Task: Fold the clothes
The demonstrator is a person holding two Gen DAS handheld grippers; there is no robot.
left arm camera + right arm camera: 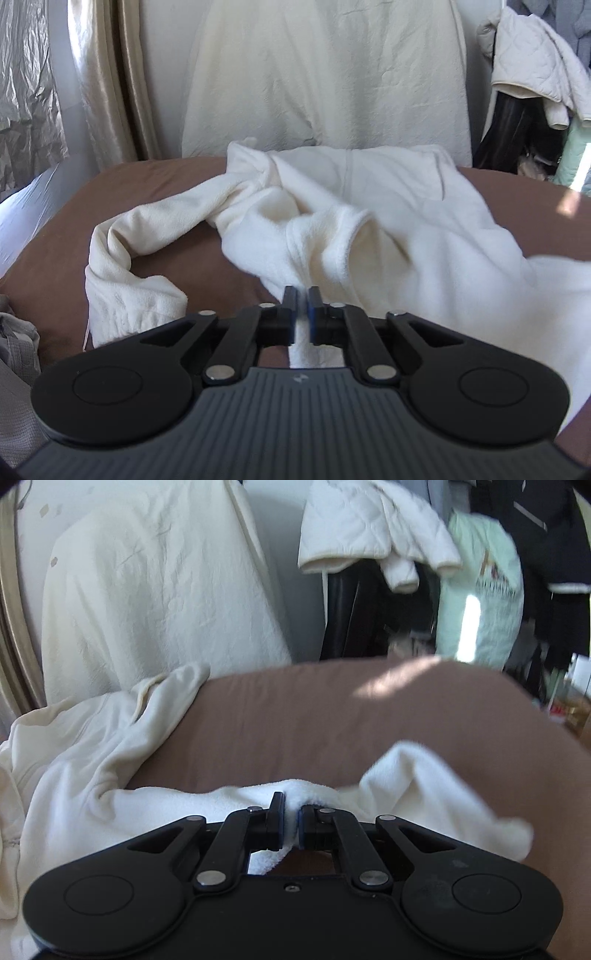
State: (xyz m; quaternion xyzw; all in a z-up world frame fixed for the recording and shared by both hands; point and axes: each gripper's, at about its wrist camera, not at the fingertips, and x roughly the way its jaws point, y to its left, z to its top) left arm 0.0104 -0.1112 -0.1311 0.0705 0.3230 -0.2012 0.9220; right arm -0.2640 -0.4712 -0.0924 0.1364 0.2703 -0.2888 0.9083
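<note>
Both claws are clenched on the cream fleece garment (369,229). The left claw (302,295) pinches a fold, and the right claw (291,805) pinches an edge over the brown bed (332,716).

Showing no readable text, label or number anywhere in either view. Carrying a dark blurred print, too smeared to make out, on the pale green garment (480,587) hanging at the back. Bearing only a small embossed mark, not legible, on the left gripper (302,295) body.
</note>
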